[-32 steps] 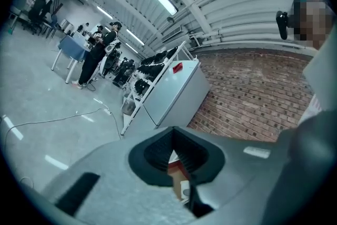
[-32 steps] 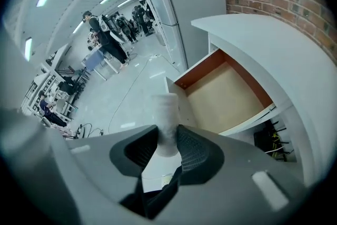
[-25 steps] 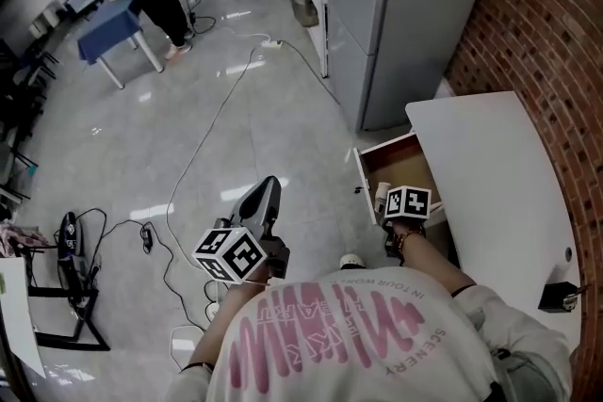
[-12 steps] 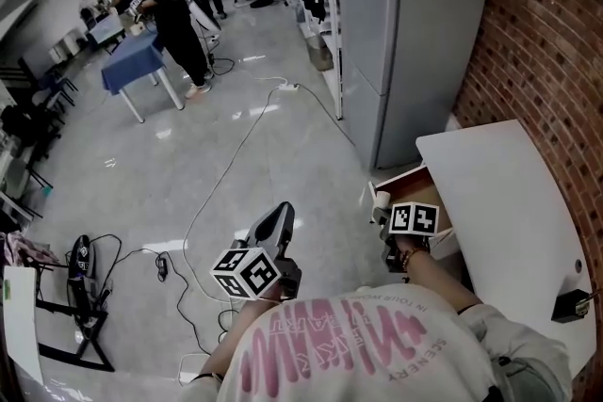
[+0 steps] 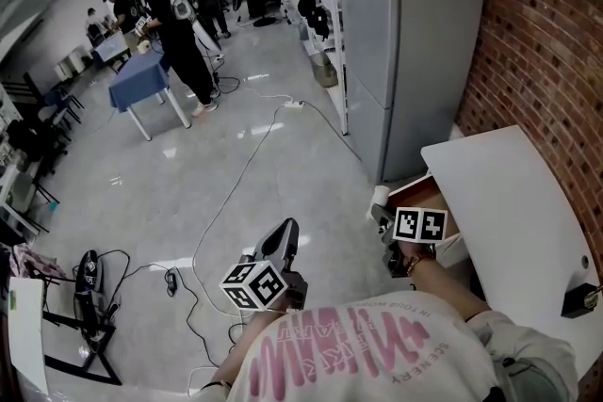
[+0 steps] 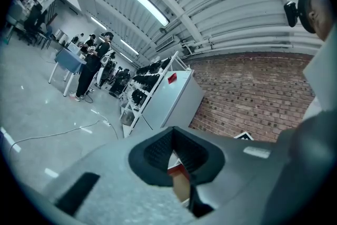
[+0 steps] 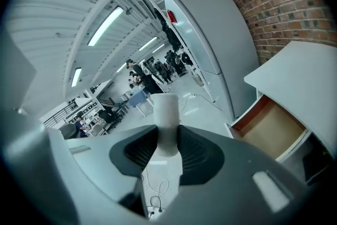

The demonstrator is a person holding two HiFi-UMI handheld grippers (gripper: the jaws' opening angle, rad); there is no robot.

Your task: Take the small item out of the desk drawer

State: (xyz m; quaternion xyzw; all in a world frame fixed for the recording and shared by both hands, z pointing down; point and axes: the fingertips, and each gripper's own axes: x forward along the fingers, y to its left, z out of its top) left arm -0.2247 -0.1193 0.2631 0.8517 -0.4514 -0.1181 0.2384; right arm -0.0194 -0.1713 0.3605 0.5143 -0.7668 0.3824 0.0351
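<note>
My right gripper (image 5: 384,214) is shut on a small white cylinder (image 5: 380,197), held upright just outside the open wooden drawer (image 5: 431,196) of the white desk (image 5: 513,202). In the right gripper view the cylinder (image 7: 167,123) stands up between the ribbed pads of the right gripper (image 7: 167,153), with the bare drawer (image 7: 269,126) off to the right. My left gripper (image 5: 281,240) hangs over the floor to the left, shut and holding nothing. Its view looks past the closed left gripper (image 6: 180,168) toward the drawer and brick wall.
A tall grey cabinet (image 5: 415,42) stands beside the desk against a brick wall (image 5: 542,42). Cables (image 5: 236,193) trail over the glossy floor. Several people (image 5: 179,24) stand by a blue table (image 5: 141,82) at the back. A black device (image 5: 579,299) sits on the desk's near corner.
The right gripper has drawn the white cylinder out past the drawer's front edge. The head view has tilted up toward the room. The left gripper has hardly moved.
</note>
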